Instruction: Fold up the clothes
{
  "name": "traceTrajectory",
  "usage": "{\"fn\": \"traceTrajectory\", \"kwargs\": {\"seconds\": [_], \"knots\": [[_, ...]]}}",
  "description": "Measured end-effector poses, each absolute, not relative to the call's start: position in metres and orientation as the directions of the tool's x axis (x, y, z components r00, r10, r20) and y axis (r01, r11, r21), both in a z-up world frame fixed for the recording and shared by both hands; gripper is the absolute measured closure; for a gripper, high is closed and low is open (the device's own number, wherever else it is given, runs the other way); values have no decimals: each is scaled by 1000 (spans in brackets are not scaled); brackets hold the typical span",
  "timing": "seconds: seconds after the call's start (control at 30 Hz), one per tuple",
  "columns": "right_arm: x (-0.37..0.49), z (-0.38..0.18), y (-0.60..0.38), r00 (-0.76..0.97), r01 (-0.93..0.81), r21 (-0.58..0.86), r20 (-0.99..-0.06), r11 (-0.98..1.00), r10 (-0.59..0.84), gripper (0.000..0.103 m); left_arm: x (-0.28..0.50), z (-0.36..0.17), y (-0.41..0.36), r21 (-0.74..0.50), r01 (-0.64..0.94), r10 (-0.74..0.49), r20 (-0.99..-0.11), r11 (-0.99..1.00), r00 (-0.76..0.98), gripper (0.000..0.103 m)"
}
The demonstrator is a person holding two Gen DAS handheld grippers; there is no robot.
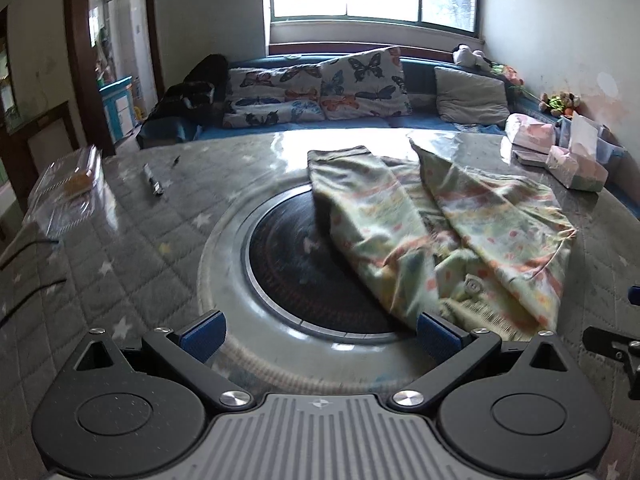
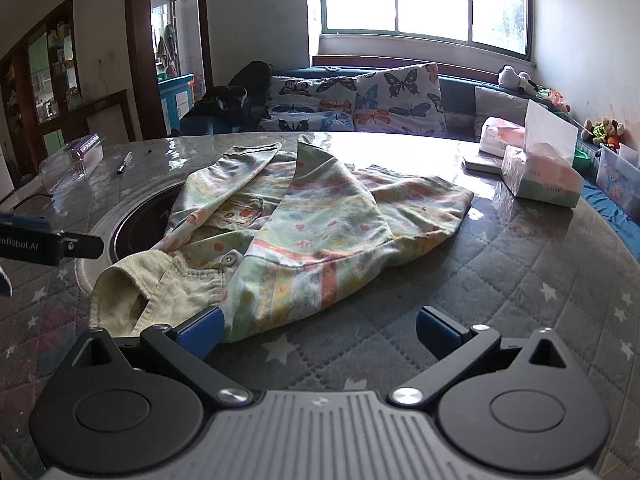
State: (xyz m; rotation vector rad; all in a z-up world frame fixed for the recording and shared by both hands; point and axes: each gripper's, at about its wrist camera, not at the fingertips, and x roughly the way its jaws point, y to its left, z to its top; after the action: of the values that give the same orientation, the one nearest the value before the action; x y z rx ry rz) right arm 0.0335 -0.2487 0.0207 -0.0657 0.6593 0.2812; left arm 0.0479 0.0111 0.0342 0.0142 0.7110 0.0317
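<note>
Nearest, the left hand-held gripper (image 1: 319, 334) hangs with its blue pads spread wide and empty over the round inset burner (image 1: 304, 264) of the worktop (image 2: 540, 264). The right hand-held gripper (image 2: 319, 332) is likewise spread and holds nothing, its left pad just at the hem of the child's patterned jacket (image 2: 312, 224). The jacket lies crumpled on the quilted cover, sleeves folded inward, partly over the burner. Beyond it stands a tissue box (image 2: 540, 180), then a sofa with butterfly cushions (image 2: 396, 96) under the window.
</note>
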Motion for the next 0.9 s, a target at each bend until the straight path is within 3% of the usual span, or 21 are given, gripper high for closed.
{"fn": "traceTrajectory", "kwargs": {"seconds": [0.4, 0.63, 0.8, 0.87, 0.9], "knots": [[71, 23, -251, 748, -283, 0, -626, 959, 221, 0, 92, 38, -27, 51, 111, -53, -642, 992, 765, 2], [102, 30, -252, 755, -295, -45, -623, 955, 204, 0, 124, 27, -36, 38, 166, -99, -664, 985, 741, 28], [132, 39, -248, 766, -310, -72, -610, 948, 204, 1, 143, 16, -38, 17, 196, -131, -687, 980, 715, 58], [145, 42, -245, 769, -316, -77, -604, 946, 208, 5, 146, 10, -36, 4, 203, -142, -698, 979, 702, 76], [155, 44, -243, 769, -322, -74, -601, 944, 215, 6, 147, 8, -34, -3, 204, -147, -701, 979, 697, 80]]}}
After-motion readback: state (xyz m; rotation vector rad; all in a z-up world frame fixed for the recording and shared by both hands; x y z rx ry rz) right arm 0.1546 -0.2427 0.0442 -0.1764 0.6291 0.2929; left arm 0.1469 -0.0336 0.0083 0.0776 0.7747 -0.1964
